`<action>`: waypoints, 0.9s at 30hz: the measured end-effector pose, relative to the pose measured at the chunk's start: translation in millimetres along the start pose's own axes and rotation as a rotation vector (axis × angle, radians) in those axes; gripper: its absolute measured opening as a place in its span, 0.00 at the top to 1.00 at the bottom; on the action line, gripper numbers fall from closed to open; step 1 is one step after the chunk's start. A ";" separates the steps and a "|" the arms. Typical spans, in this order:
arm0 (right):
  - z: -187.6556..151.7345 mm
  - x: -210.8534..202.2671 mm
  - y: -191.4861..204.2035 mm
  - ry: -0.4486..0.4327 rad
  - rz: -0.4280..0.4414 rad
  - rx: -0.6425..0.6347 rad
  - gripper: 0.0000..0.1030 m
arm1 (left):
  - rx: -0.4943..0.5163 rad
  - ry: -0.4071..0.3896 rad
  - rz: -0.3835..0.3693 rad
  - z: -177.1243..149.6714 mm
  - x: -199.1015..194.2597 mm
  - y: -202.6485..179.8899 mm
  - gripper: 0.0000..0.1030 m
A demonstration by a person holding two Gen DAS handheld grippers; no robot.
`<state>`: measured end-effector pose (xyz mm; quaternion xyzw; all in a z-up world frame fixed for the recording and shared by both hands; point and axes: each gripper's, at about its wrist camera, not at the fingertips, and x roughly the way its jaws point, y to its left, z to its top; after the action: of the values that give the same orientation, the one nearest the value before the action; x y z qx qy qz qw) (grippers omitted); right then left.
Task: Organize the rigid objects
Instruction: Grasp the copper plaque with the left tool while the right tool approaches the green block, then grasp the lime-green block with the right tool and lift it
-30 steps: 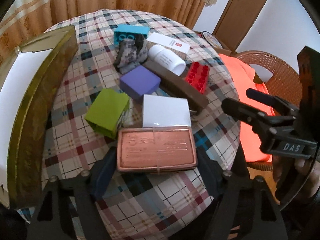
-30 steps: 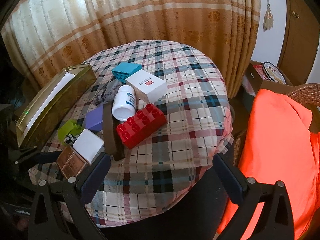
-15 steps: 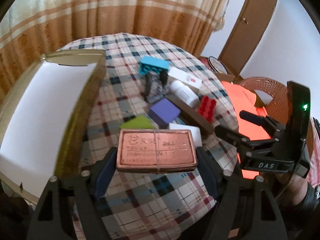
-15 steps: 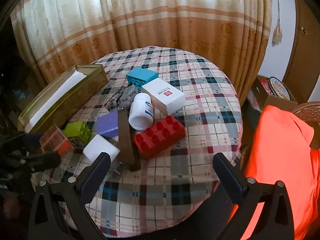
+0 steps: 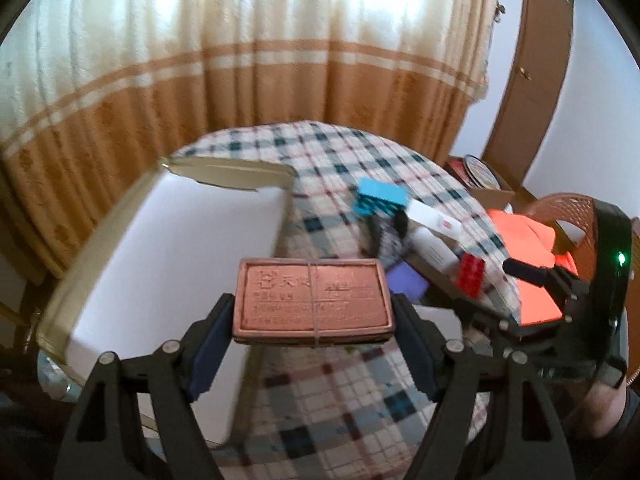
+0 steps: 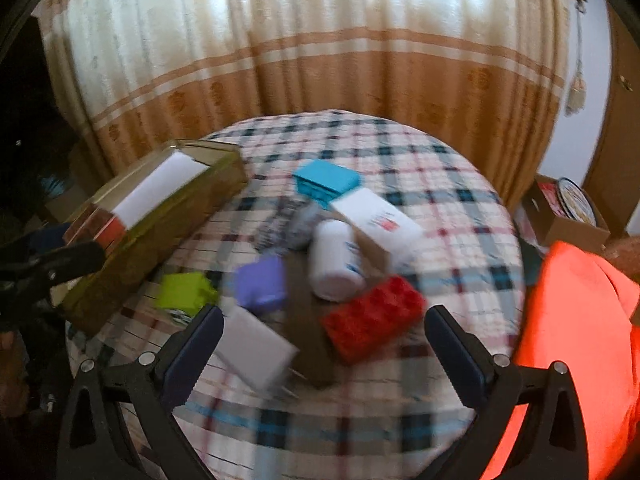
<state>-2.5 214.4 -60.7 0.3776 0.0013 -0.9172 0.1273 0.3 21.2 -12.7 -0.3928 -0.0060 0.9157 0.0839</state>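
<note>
Left wrist view: the left gripper (image 5: 312, 330) pinches a copper-coloured tin (image 5: 312, 302) by its ends at lower centre, lifted over the edge of the gold tray (image 5: 60, 280) with a white lining on the left. Right wrist view: the right gripper (image 6: 320, 350) hangs spread and empty above a red brick (image 6: 374, 322) and white bottle (image 6: 334, 266) on the checked table (image 6: 460, 208)

Copper tin (image 5: 313, 304) level, beside gold box (image 5: 120, 236)
</note>
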 end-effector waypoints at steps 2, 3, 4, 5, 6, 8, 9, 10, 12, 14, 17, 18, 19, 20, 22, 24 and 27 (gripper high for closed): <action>4.7 3.5 12.0 0.000 0.022 -0.016 0.04 | -0.006 -0.017 0.025 2.7 -2.9 6.3 0.25; 6.7 5.4 19.1 -0.001 0.035 -0.027 0.08 | -0.011 -0.024 0.036 4.4 -4.0 10.3 0.25; 8.4 7.3 25.1 -0.001 0.045 -0.039 0.10 | -0.017 -0.029 0.044 5.5 -5.5 13.7 0.25; 9.6 10.0 32.5 0.004 0.055 -0.055 0.11 | -0.025 -0.033 0.053 6.6 -5.9 17.6 0.25; 10.1 12.4 38.8 0.009 0.066 -0.068 0.13 | -0.034 -0.034 0.059 7.6 -5.6 20.8 0.25; 11.3 19.2 51.9 0.026 0.093 -0.095 0.15 | -0.050 -0.037 0.064 8.7 -6.2 27.3 0.25; 11.3 21.6 55.7 0.032 0.101 -0.100 0.16 | -0.056 -0.039 0.069 9.1 -5.9 29.8 0.25; 11.8 24.5 61.1 0.037 0.109 -0.108 0.16 | -0.060 -0.040 0.072 9.5 -5.6 32.0 0.25; 12.5 29.2 70.9 0.043 0.120 -0.129 0.17 | -0.064 -0.043 0.080 9.3 -5.8 34.4 0.25; 12.8 32.8 77.9 0.052 0.131 -0.146 0.22 | -0.064 -0.048 0.083 8.8 -6.8 35.0 0.25; 11.5 41.3 86.9 0.077 0.139 -0.171 0.30 | -0.065 -0.053 0.084 8.5 -6.5 35.1 0.25; 11.0 43.9 87.6 0.084 0.139 -0.173 0.31 | -0.065 -0.053 0.085 8.6 -6.6 34.8 0.25; 10.4 46.1 88.0 0.090 0.140 -0.173 0.31 | -0.067 -0.053 0.085 8.4 -6.2 35.3 0.25; 9.1 48.6 87.9 0.098 0.133 -0.171 0.31 | -0.069 -0.053 0.084 8.7 -5.9 35.9 0.25; 7.9 50.5 87.0 0.102 0.133 -0.169 0.32 | -0.072 -0.053 0.083 9.0 -5.5 37.3 0.25; 7.6 50.3 86.9 0.097 0.138 -0.174 0.32 | -0.074 -0.049 0.081 8.3 -4.5 37.6 0.25; 5.2 52.5 87.8 0.110 0.159 -0.174 0.37 | -0.072 -0.048 0.079 7.8 -5.0 37.5 0.25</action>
<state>-21.4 116.8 -85.1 0.4136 0.0579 -0.8786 0.2314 -7.5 -16.1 -6.6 -0.3736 -0.0256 0.9266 0.0334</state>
